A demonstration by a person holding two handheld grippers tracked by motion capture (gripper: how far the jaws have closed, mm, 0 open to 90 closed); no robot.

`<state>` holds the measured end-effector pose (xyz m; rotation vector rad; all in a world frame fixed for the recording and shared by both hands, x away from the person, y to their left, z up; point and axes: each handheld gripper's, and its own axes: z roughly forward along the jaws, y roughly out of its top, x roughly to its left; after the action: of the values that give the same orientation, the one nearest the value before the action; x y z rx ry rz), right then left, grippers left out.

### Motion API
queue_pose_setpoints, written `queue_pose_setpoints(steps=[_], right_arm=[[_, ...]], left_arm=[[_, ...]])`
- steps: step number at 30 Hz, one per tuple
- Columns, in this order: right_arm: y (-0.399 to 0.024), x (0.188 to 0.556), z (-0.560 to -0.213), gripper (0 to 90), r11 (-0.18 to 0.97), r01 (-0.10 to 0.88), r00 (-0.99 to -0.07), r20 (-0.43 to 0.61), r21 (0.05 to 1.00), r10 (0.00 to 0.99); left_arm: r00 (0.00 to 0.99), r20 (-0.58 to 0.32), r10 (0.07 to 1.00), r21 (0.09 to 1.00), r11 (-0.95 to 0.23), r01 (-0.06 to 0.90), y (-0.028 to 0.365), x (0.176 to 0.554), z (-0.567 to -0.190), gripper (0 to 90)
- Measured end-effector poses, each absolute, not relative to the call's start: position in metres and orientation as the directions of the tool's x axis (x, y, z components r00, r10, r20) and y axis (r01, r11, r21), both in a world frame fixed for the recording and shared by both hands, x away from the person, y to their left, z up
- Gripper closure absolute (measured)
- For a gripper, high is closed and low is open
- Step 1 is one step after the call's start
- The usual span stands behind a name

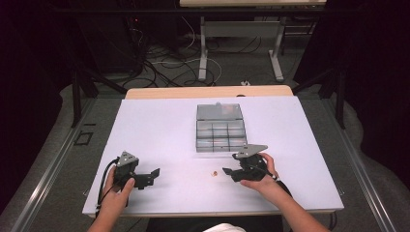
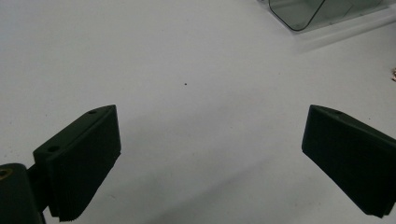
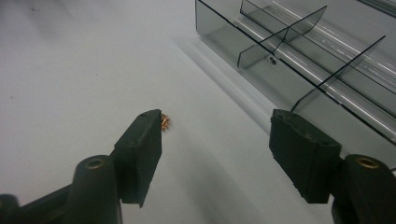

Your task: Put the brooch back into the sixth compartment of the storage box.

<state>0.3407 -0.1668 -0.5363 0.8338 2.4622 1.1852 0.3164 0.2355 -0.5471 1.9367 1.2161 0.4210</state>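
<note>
A clear grey compartment box sits open at the middle of the white table. A tiny copper-coloured part lies on the table in front of it, and the same part peeks out just past my right gripper's left jaw tip. My right gripper is open, pointing left, with nothing between its jaws; the box's dividers are to its right. My left gripper rests open near the front left, over bare table. A box corner is far ahead of it.
The white table surface has a wooden strip at its back edge. Behind it stand a desk frame and loose cables on the floor. A small dark speck lies on the table.
</note>
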Motion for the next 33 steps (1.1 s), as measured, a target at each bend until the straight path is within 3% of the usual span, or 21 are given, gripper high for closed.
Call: queue_pose_setpoints(steps=[11,33], right_arm=[[-0.157,0.342,-0.54,38.7,0.52,0.423,-0.79,0.02,0.742,0.613],[-0.14,0.344,-0.541,37.6,0.533,0.395,-0.812,0.013,0.748,0.583]], left_arm=[[0.482,-0.13,0.866,0.766,-0.221,0.604,0.235,0.316,-0.547,4.9],[0.483,-0.13,0.866,0.765,-0.222,0.604,0.236,0.317,-0.547,4.9]])
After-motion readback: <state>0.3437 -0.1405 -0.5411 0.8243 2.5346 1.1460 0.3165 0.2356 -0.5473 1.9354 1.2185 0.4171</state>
